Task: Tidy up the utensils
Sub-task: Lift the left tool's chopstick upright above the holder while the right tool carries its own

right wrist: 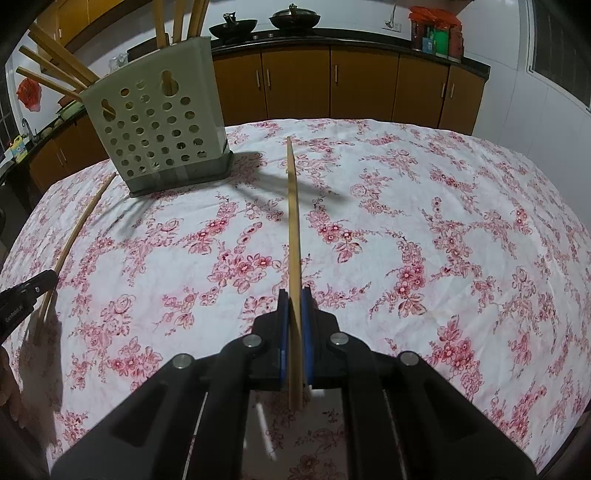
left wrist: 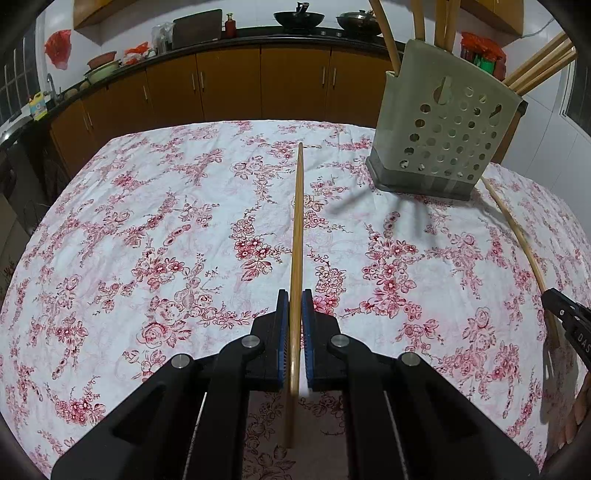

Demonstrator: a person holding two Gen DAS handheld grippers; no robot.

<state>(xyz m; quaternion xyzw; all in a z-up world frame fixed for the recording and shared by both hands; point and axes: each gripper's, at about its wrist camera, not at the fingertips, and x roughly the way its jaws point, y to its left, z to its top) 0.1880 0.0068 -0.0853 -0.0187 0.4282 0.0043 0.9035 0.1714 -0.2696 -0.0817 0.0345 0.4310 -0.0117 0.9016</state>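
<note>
My left gripper [left wrist: 294, 301] is shut on a bamboo chopstick [left wrist: 297, 229] that points forward over the table. My right gripper [right wrist: 294, 295] is shut on another bamboo chopstick [right wrist: 293, 221], also pointing forward. A pale green perforated utensil holder [left wrist: 443, 122] stands on the table with several chopsticks in it; it is ahead right of the left gripper and ahead left of the right gripper [right wrist: 159, 122]. The right gripper's chopstick [left wrist: 517, 240] and tip [left wrist: 565, 314] show at the right edge of the left wrist view. The left gripper's chopstick [right wrist: 74, 236] shows at the left in the right wrist view.
The table carries a white cloth with red flowers [left wrist: 166, 240]. Behind it run brown kitchen cabinets [left wrist: 258, 81] and a dark counter with woks [left wrist: 299, 16]. The far table edge lies just past the holder.
</note>
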